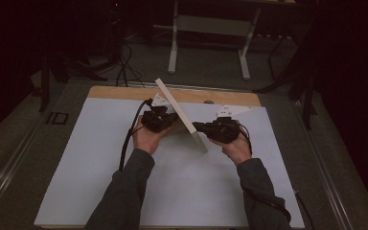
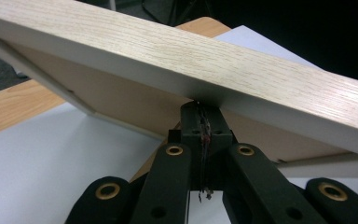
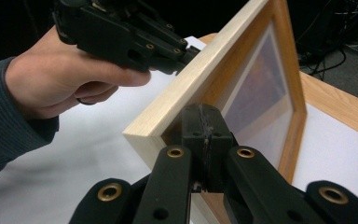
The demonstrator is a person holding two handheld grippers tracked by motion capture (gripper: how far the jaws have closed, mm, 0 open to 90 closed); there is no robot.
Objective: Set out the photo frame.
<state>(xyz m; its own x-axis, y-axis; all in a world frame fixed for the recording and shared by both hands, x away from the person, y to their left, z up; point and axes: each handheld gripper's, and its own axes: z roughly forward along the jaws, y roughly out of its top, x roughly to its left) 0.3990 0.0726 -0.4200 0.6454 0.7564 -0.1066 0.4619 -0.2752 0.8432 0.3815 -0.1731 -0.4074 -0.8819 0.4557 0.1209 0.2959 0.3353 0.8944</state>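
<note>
Wooden picture frame [image 1: 182, 115] sits tilted on edge betw. the two claws, over the white surface [image 1: 172, 191]. Left claw [image 1: 165, 117] is fully closed, jaws together w/ tips butted against the frame's pale wood side rail, seen in left gripper view [image 2: 200, 109]; nothing clamped betw. the jaws, just pressing. Frame's backing board [image 2: 135, 107] slopes away below and left of that claw's tip. Right claw [image 1: 199, 127] also fully closed, tips pushed against the frame's front side near its lower corner, right gripper view [image 3: 204, 116]; glass pane [image 3: 261, 93] lies just beyond and right of the tip. From the right claw, the left hand [image 3: 60, 74] and its claw are across the frame, upper left, touching the far edge. Frame looks pinched betw. both closed claws, lower edge near the surface; can't tell if it touches.
</note>
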